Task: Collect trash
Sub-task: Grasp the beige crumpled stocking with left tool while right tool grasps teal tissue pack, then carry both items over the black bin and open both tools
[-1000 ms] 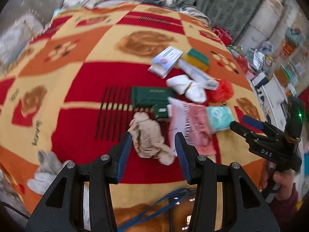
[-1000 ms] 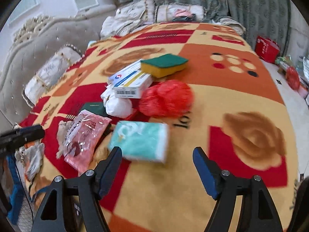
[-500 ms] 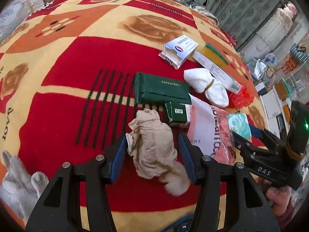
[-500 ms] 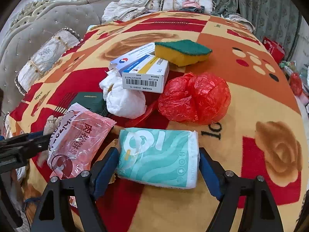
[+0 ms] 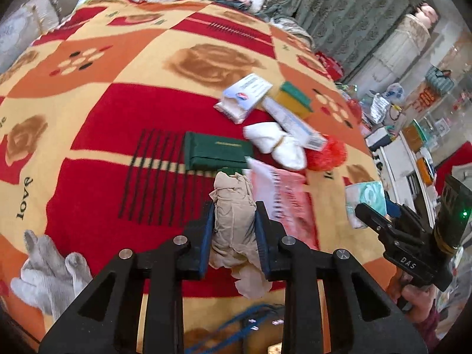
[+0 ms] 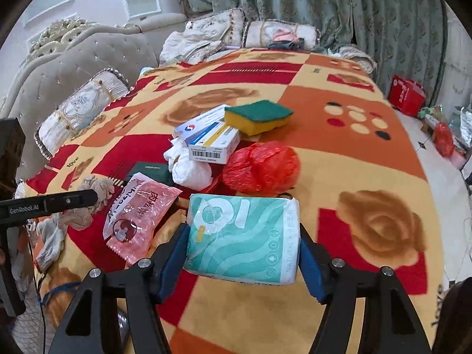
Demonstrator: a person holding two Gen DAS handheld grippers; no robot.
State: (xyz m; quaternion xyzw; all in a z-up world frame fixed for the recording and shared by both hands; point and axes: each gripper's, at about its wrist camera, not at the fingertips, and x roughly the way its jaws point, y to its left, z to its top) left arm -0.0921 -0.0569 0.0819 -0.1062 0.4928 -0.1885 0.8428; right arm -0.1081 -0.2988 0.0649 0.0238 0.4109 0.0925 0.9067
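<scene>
My left gripper (image 5: 234,209) is closing, and its blue pads press both sides of a crumpled beige cloth wad (image 5: 233,185); the wad's tail hangs below the fingers. The right gripper (image 6: 243,233) is also closing, pads against the two ends of a teal tissue pack (image 6: 236,221). The left wrist view shows that pack (image 5: 365,203) raised off the blanket at the right. More litter lies on the patterned blanket (image 6: 339,159): a pink snack wrapper (image 6: 138,218), a red plastic bag (image 6: 262,168) and a white wad (image 6: 188,171).
Medicine boxes (image 6: 212,141), a yellow-green sponge (image 6: 259,115) and a dark green booklet (image 5: 218,150) lie beyond the litter. A grey glove (image 5: 50,265) rests at the blanket's near left edge. Pillows (image 6: 79,112) and a headboard stand on the left, cluttered shelves (image 5: 413,147) on the right.
Both grippers dropped over their items, then closed: the left on the beige wad, the right on the tissue pack. Both have since drawn back up a little with them.
</scene>
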